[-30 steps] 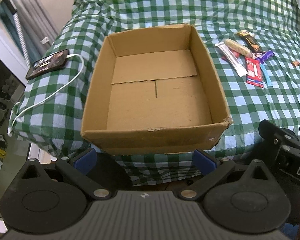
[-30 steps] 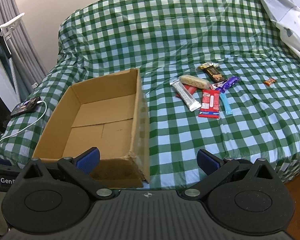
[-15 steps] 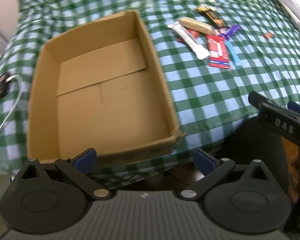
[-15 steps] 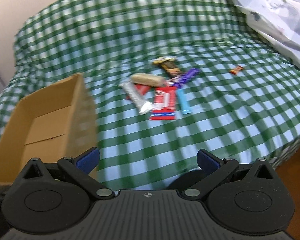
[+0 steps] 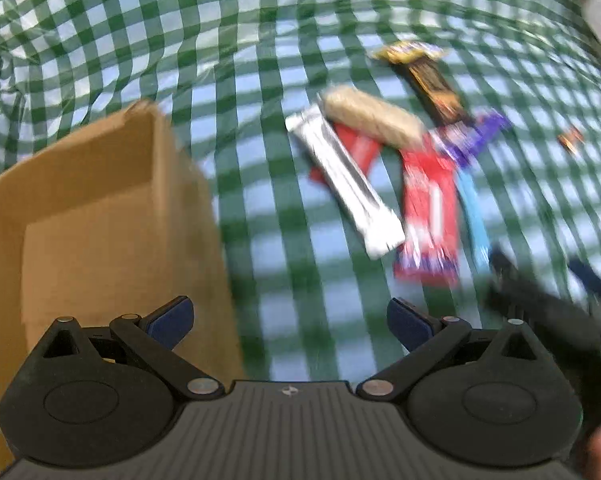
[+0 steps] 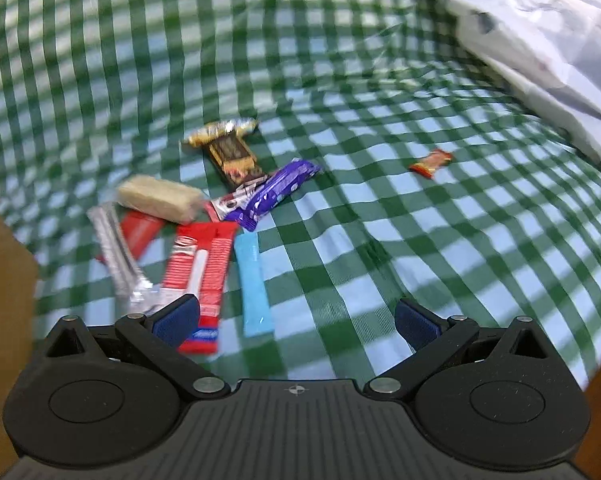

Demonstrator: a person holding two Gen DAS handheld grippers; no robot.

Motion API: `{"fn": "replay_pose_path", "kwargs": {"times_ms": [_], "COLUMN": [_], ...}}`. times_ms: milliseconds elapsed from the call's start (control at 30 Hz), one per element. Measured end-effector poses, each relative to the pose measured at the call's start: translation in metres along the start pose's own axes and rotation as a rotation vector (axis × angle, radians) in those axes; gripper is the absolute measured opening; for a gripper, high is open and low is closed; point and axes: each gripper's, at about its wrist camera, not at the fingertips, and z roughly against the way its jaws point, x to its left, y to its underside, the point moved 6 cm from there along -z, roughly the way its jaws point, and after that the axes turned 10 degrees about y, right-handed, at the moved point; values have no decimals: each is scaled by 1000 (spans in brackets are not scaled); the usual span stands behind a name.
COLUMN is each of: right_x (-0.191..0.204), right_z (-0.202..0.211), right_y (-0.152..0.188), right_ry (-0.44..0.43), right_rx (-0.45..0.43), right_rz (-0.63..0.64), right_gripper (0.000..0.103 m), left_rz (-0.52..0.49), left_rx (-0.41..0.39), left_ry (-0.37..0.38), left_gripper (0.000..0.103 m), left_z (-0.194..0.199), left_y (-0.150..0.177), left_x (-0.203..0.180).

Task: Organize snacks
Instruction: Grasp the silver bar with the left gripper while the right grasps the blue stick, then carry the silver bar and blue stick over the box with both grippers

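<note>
The right tool (image 6: 296, 316) hung released and empty just short of the snack pile (image 6: 198, 236), which lay at its eleven o'clock on the bed (image 6: 420, 240), the blue stick (image 6: 252, 284) lengthwise toward it; the left tool (image 5: 290, 316), also spread empty, stood farther; the cardboard box (image 5: 100, 208) at nine o'clock showed nothing inside.

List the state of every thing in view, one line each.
Brown cardboard box: open, nothing visible inside.
Left gripper: open, holding nothing.
Right gripper: open, holding nothing.
Pale oblong wafer bar: resting atop the red wrapper.
Silver foil bar: sealed, lying flat.
Small orange candy: apart from the pile.
</note>
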Motion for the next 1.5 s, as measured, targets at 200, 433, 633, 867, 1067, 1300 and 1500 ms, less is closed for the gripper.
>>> {"fn": "replay_pose_path", "kwargs": {"times_ms": [200,433,633,867,1067,1300,1500], "right_x": [19,22,38,18,-2,17,57], "right_z": [-71,-75,-54,-22,53,156,233], "right_y": [-7,-3,-2,-16,-23,18,69], "right_ry": [35,29,-46,-40,-65,-198,-337], "right_rx": [57,-33,-88,-91,-175,-193,-144], "right_rz": [75,72,146,57,14,59,130], "right_gripper": [102,103,18,15,15,15,15], "left_rz": [98,184,196,147,116,95,172], "left_rx": [5,32,22,-26,-73,-123,-116], "left_ry": [22,82,98,188,276,198,110], "left_gripper": [103,103,26,23,23,23,23], "left_z": [-91,-144,-123,-57,27,113,155], "left_y": [-60,-66,-70,-46,2,86,165], "left_x": [-8,9,12,4,-3,31,96]}}
